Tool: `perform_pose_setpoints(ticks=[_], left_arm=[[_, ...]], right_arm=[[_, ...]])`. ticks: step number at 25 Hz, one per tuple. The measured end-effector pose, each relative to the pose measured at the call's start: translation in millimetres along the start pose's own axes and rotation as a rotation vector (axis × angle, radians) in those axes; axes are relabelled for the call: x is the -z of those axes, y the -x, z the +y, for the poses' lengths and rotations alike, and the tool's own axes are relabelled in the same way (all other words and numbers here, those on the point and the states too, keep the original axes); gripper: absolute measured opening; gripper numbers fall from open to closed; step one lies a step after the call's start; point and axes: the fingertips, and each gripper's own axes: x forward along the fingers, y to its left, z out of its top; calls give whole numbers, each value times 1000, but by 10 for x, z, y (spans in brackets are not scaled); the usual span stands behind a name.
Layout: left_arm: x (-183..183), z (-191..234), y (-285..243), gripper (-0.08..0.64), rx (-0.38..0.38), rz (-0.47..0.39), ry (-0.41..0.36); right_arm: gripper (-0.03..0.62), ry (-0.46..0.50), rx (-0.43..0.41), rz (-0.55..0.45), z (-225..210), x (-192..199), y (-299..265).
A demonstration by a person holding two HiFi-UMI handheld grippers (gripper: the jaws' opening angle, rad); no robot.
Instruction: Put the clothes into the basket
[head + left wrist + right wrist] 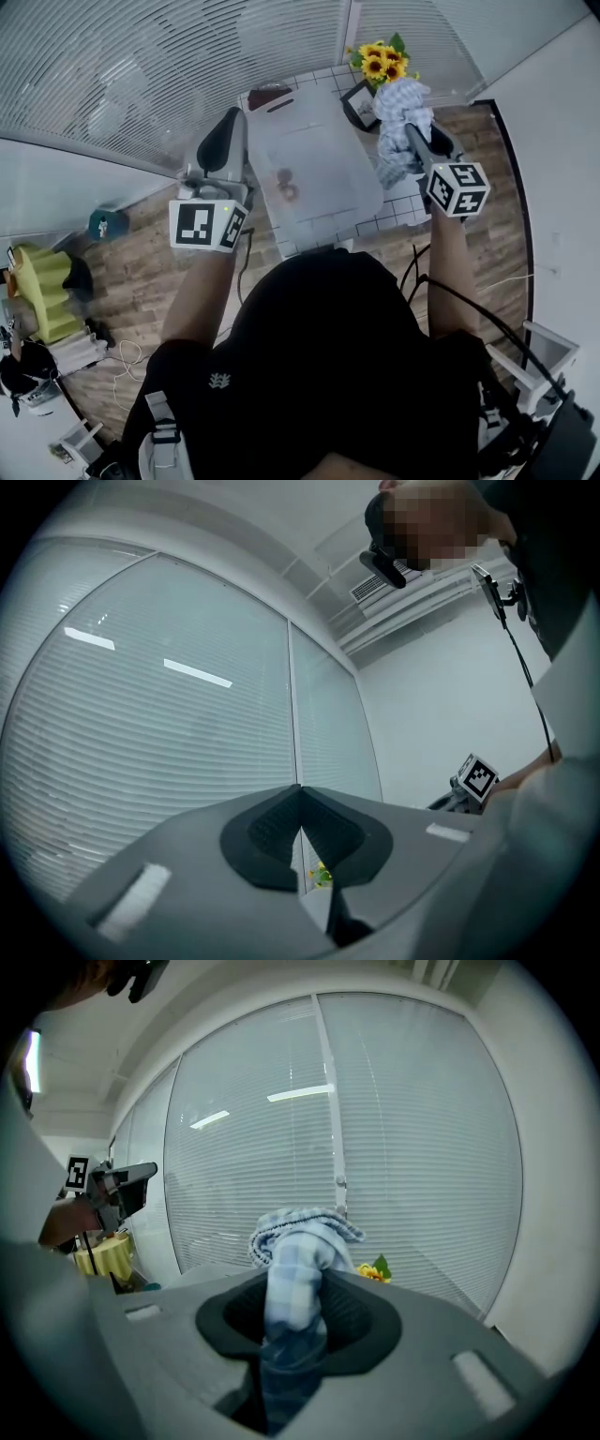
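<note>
Soft daylight through the window blinds [141,75], ceiling lights shining in the glass, round bendy edges, dark blurry corners

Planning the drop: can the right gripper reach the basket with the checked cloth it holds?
Probably yes. The right gripper, shut on the checked cloth, hangs just beside the basket, with nothing between them; the left gripper is on its far side.

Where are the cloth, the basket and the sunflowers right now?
cloth [401,111]: head view, middle of the bunched fabric.
basket [328,141]: head view, a bare clear part of it.
sunflowers [380,62]: head view, a yellow bloom.
</note>
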Motion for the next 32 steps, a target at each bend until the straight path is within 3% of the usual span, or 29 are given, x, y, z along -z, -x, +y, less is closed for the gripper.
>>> perform_pose_setpoints(ticks=[22, 28, 32], left_arm=[[-20, 478, 124, 6, -54, 17, 15], [-50, 573, 210, 6, -72, 25, 26], [-91, 648, 334, 6, -98, 25, 18]], right_arm=[[129, 85, -122, -97, 655, -774, -415], [129, 20, -197, -126, 853, -883, -518], [129, 29, -233, -119, 1012, -895, -573]])
